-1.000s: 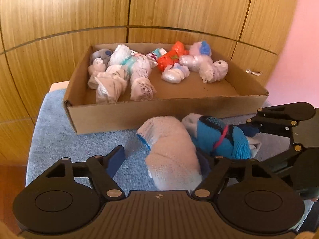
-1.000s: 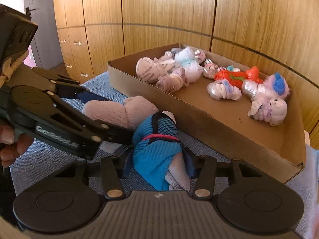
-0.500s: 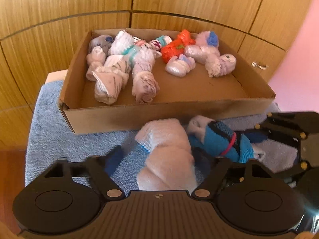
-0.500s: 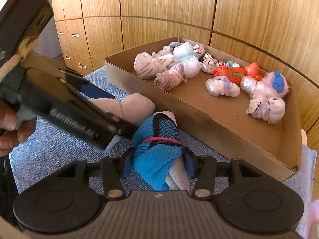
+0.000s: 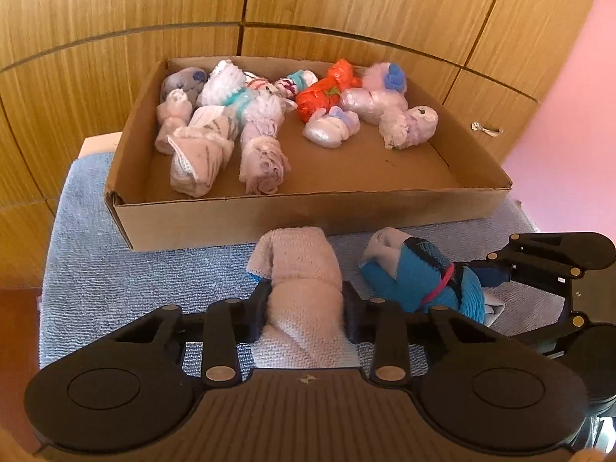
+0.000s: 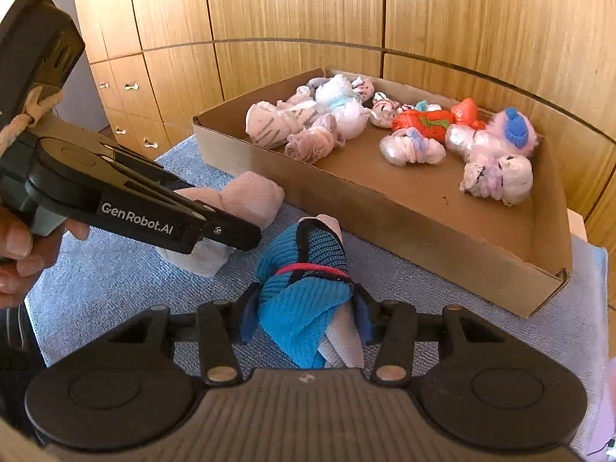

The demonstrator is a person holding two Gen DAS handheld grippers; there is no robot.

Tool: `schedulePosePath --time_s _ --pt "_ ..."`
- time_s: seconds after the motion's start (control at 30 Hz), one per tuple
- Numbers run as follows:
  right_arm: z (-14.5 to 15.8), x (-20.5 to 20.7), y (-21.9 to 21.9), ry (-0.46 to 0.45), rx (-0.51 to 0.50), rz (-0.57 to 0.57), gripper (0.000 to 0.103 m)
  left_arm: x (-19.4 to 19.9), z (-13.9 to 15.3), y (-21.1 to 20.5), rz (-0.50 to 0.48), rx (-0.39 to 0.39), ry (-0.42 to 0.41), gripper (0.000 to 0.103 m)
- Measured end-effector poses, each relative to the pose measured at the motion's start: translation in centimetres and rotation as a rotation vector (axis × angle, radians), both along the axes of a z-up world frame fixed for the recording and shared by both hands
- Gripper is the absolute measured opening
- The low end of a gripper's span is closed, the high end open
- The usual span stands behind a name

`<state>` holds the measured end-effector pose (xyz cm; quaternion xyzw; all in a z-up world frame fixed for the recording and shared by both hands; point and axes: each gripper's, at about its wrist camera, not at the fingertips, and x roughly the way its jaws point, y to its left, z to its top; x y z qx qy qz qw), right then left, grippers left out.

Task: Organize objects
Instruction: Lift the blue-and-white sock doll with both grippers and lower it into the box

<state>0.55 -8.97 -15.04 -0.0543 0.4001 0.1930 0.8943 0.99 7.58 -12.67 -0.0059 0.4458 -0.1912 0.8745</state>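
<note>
Both grippers clamped on sock bundles, in front of the box.

Left gripper pinched the pink sock roll; right gripper pinched the blue sock roll. Both rolls lay on the blue towel, just beside the cardboard box of rolled socks.

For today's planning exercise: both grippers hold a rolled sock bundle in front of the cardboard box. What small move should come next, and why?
Probably lift both bundles above the box's near wall. The left gripper is shut on the pink sock bundle, and the right gripper on the blue sock bundle. Both bundles lie low on the blue towel, outside the cardboard box, where the other bundles sit.
</note>
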Motion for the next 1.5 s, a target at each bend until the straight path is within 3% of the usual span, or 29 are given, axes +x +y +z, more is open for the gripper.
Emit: schedulePosePath --time_s 0.43,0.9,1.1,1.5 --pt "6.6 -2.8 -1.3 -0.101 -0.041 -0.002 0.044 -1.6 7.4 -0.7 -0.074 0.046 -0.145 0.042" --pt "12.8 0.4 -5.2 -0.199 -0.093 -0.019 0.044 2.2 13.5 -5.2 -0.169 0.097 -0.260 0.042" --pt "12.3 2.3 -5.8 -0.196 -0.097 0.015 0.044 4.6 12.5 -6.6 -0.209 0.126 -0.251 0.042" --pt "7.2 6.1 -6.5 -0.111 -0.077 0.023 0.044 8.8 6.8 -7.6 -0.254 0.169 -0.141 0.042"
